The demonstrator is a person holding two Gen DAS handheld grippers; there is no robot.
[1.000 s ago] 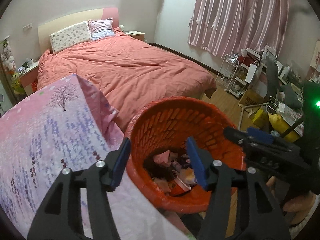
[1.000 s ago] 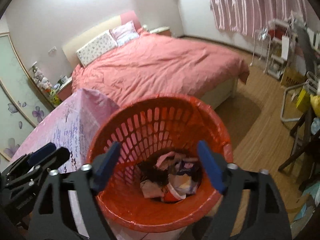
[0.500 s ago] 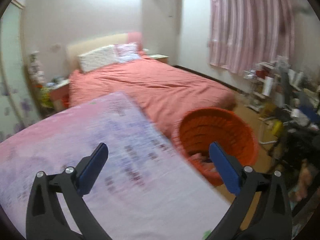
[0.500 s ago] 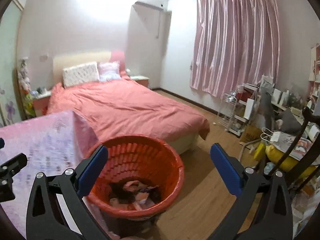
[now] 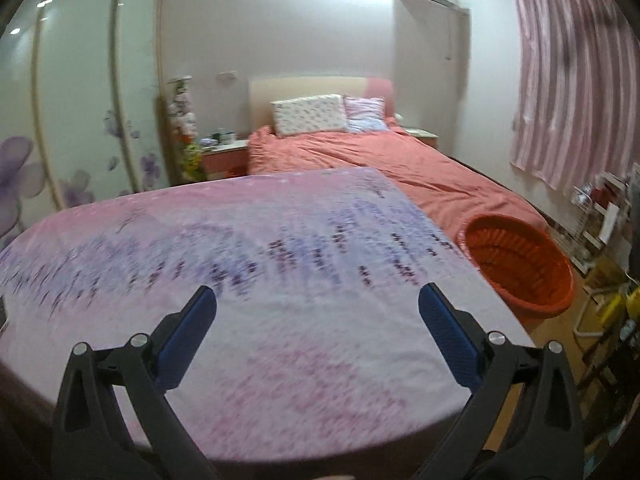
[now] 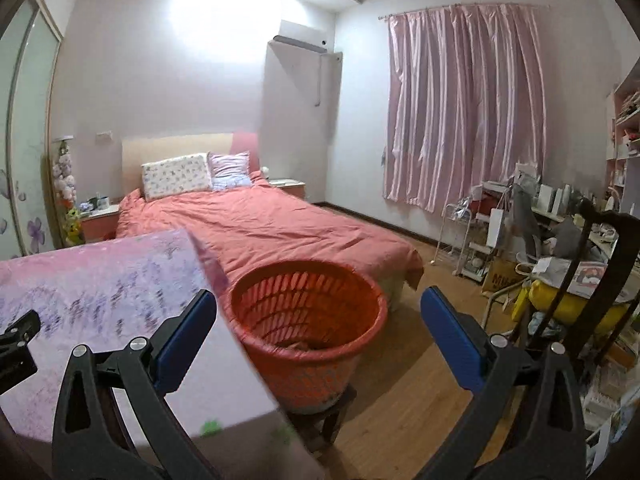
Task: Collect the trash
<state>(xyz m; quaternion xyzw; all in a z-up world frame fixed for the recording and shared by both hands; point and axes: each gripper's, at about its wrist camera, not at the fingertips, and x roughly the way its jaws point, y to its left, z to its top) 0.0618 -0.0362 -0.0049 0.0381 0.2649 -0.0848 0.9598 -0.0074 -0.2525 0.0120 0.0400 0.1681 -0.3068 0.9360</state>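
An orange slatted basket [image 6: 306, 312] stands on a dark stool beside the table, with crumpled trash low inside it. In the left wrist view the same basket [image 5: 520, 264] sits off the table's right edge. My left gripper [image 5: 316, 300] hangs open above the pink flowered tablecloth [image 5: 240, 248], nothing between its blue pads. My right gripper [image 6: 316, 300] is open too, held in front of the basket and above its rim, with empty jaws. The tip of the left gripper [image 6: 18, 344] shows at the left edge of the right wrist view.
A bed with a red cover [image 6: 260, 228] lies behind the basket. A pink curtain [image 6: 460, 104] hangs on the right wall, and cluttered racks, bags and a dark chair back [image 6: 600, 264] crowd the right side. A glass wardrobe [image 5: 80, 100] stands at the left. Wooden floor [image 6: 400, 380] lies around the stool.
Both grippers have drawn back from over the basket and opened wider. The left one has swung left over the tablecloth; the basket now looks smaller and farther off in both views.
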